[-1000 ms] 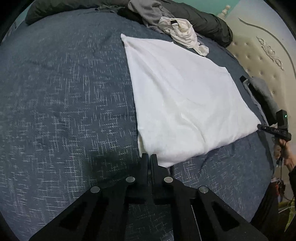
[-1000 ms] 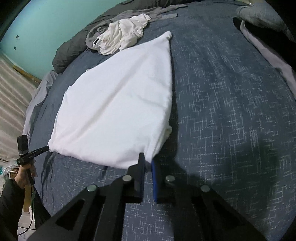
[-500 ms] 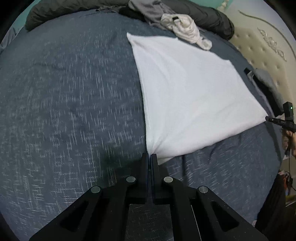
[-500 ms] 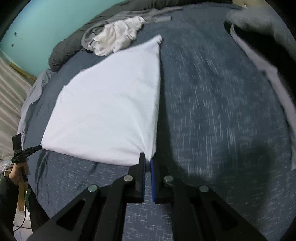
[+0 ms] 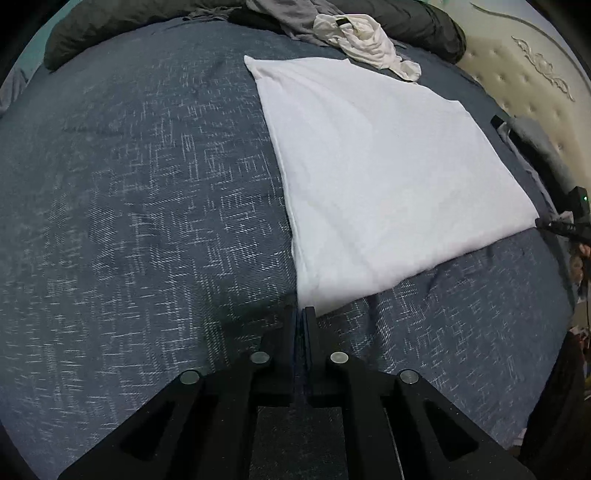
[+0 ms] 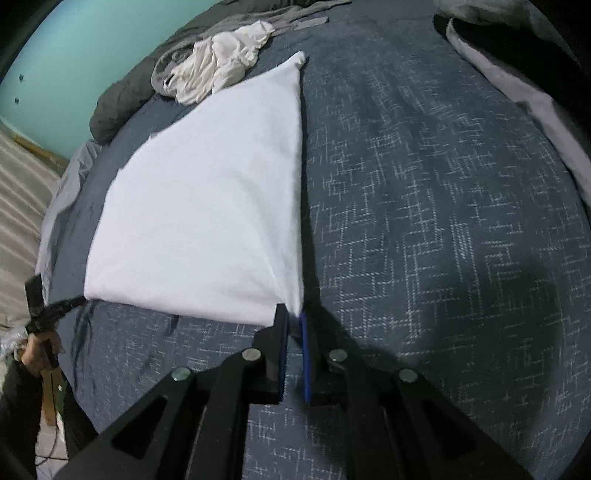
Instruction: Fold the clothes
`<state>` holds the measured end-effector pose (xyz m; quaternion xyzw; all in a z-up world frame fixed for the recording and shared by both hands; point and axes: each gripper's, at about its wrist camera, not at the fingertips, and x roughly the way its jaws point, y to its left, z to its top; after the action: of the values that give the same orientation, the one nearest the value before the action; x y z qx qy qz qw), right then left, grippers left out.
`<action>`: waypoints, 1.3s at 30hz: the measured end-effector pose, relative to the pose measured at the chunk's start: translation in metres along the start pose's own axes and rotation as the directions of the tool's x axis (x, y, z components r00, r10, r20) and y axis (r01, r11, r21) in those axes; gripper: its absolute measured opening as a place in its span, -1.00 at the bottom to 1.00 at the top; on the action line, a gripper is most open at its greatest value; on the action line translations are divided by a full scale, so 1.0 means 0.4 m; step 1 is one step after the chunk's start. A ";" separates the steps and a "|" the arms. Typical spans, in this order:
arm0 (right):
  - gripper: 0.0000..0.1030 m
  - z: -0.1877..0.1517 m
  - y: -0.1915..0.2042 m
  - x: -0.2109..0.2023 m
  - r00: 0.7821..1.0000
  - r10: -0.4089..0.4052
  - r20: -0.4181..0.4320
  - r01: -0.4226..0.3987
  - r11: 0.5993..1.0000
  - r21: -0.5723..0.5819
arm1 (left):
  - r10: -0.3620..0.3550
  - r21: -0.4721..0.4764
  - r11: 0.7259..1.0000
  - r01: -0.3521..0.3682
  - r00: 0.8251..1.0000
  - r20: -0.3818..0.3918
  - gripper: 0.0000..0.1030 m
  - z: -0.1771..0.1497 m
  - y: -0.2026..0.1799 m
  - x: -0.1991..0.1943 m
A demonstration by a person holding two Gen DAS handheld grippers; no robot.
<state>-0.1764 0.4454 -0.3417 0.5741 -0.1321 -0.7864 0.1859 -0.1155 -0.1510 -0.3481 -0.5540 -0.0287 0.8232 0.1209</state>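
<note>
A folded white cloth [image 5: 388, 177] lies flat on the blue patterned bedspread [image 5: 129, 221]. My left gripper [image 5: 300, 309] sits at the cloth's near left corner. Its jaws are starting to open, but only a thin slit shows, and the corner still runs in between the tips. In the right wrist view the same white cloth [image 6: 207, 206] ends at my right gripper [image 6: 293, 317]. Those jaws are opening, with a clear gap between the blue pads and the cloth's corner just inside it. Each view shows the other gripper at the far near corner: right gripper [image 5: 541, 221], left gripper [image 6: 79, 299].
A crumpled white garment [image 5: 365, 37] and grey clothes [image 6: 236, 22] are heaped at the far end against a dark duvet [image 5: 110, 26]. A padded headboard [image 5: 524, 74] and a grey pillow [image 6: 517, 74] bound one side. A hand [image 6: 37, 350] holds the left gripper at the bed's edge.
The cloth's near edge was drawn taut between both grippers and now lies flat and straight on the bed. My right gripper's fingers have parted a little.
</note>
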 end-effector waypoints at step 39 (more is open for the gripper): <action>-0.77 0.064 0.625 0.291 1.000 -0.029 -0.001 0.028 0.982 -0.187 | -0.006 -0.196 0.979 0.053 0.972 0.236 -0.21 0.003 -0.120 0.042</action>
<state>-0.1971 0.1695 -0.3282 0.5574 -0.0490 -0.7968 0.2279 -0.1144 -0.1005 -0.3542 -0.4622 -0.1340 0.8736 0.0724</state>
